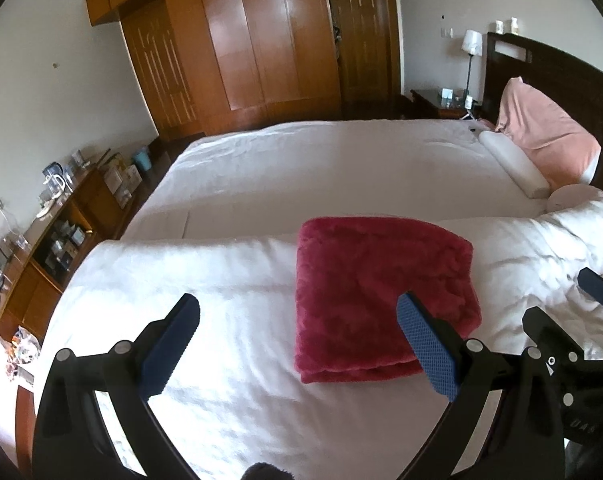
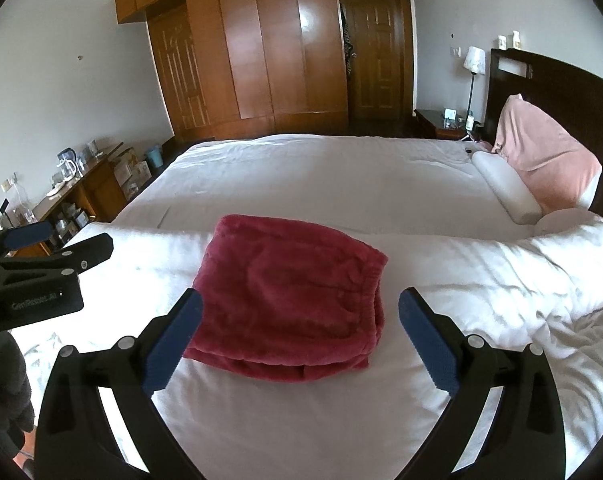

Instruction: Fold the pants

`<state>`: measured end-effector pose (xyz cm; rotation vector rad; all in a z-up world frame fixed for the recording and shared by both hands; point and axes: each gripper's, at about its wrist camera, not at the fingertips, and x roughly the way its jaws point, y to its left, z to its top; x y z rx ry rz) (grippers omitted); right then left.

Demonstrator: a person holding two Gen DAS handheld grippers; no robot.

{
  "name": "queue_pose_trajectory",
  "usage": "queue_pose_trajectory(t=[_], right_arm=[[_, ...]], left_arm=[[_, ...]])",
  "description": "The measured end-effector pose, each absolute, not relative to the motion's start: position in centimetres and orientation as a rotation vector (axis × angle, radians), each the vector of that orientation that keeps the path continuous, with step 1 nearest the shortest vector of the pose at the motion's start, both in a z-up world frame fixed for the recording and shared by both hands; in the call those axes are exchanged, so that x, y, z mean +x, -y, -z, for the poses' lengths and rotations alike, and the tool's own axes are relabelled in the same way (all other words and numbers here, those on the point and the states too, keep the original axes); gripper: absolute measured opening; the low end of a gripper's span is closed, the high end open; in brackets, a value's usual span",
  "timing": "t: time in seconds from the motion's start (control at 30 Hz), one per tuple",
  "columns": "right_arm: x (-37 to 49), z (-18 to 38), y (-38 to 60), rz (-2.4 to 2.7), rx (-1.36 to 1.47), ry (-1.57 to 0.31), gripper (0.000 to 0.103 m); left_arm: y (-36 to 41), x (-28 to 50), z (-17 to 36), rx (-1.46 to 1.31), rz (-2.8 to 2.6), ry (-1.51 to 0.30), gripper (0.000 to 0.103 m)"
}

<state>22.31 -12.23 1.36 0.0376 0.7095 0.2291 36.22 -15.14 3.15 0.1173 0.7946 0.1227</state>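
Dark red fleece pants [image 1: 385, 296] lie folded into a thick rectangle on the white duvet [image 1: 221, 280]. In the right wrist view the pants [image 2: 289, 300] show an elastic waistband at their right edge. My left gripper [image 1: 299, 340] is open and empty, above the duvet just left of and in front of the pants. My right gripper [image 2: 300, 334] is open and empty, held above the near edge of the pants. The left gripper's body [image 2: 33, 272] shows at the left of the right wrist view.
A pink pillow [image 1: 541, 132] and a white bolster [image 1: 513, 164] lie by the dark headboard [image 1: 561, 76] at the right. A bunched white duvet [image 2: 541, 280] lies right of the pants. A cluttered wooden shelf [image 1: 49, 232] stands left of the bed. Wardrobes [image 1: 261, 40] line the far wall.
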Motion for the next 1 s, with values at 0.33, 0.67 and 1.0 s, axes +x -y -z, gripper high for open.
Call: queue_pose_trajectory(t=[0.33,0.67,1.0], right_arm=[[22.6,-1.4,11.5,-0.221,-0.008,-0.702,0.099],[23.3,-1.1,11.4,-0.194,-0.01,-0.712,0.1],[24.1,-0.2,10.9,-0.18,-0.01,-0.733,0.1]], left_arm=[[15.3,37.1,-2.3,0.12,-0.137,-0.853,0.098],[14.9,38.2,-1.3,0.137,-0.146,-0.887,0.098],[15.1,38.5,-0.8,0.171,-0.127,-0.887,0.098]])
